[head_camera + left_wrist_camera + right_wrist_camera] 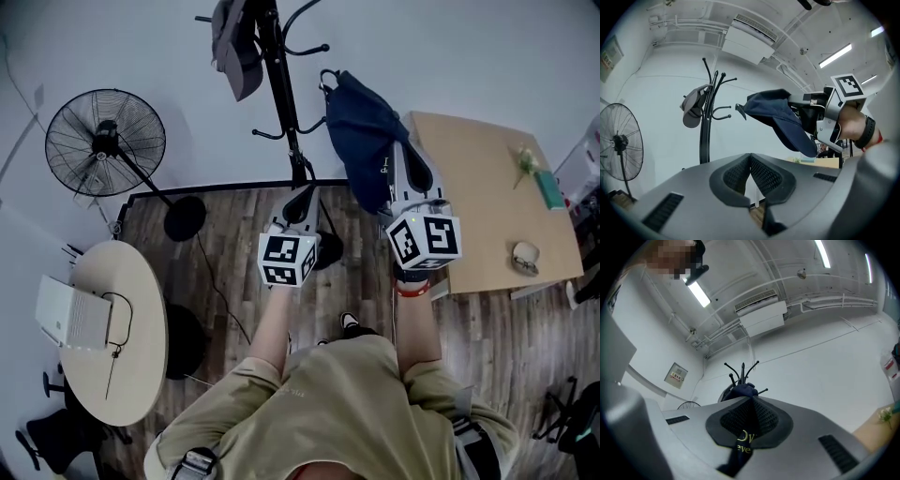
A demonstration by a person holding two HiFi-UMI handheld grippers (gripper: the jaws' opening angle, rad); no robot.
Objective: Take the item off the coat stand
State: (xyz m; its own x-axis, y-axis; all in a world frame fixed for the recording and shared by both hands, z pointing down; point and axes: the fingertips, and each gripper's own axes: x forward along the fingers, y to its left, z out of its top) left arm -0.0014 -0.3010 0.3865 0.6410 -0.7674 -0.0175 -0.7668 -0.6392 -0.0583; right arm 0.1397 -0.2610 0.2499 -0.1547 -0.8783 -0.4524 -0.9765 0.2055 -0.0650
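the right tool (pixel 751 403) pinches a navy cap (pixel 366 141) just beside the coat stand (pixel 281 84). the left tool (pixel 750 160) is closed, empty.

The person is wearing a loose khaki T-shirt (pixel 347 403) with short sleeves and a line of small faint print. Dark straps (pixel 473 445) with grey buckles are crossing both shoulders. On the right wrist, a black watch band (pixel 868 132) is sitting beside a thin red band (pixel 880 139). A dark shoe (pixel 349 323) with pale trim is showing below.

The left gripper (pixel 750 157) and right gripper (pixel 751 401) are showing smooth grey shells with dark rectangular slots (pixel 665 211) and black pads (pixel 766 176) with a fine mesh texture. Each is carrying a white cube (pixel 286 260) printed with black square markers.
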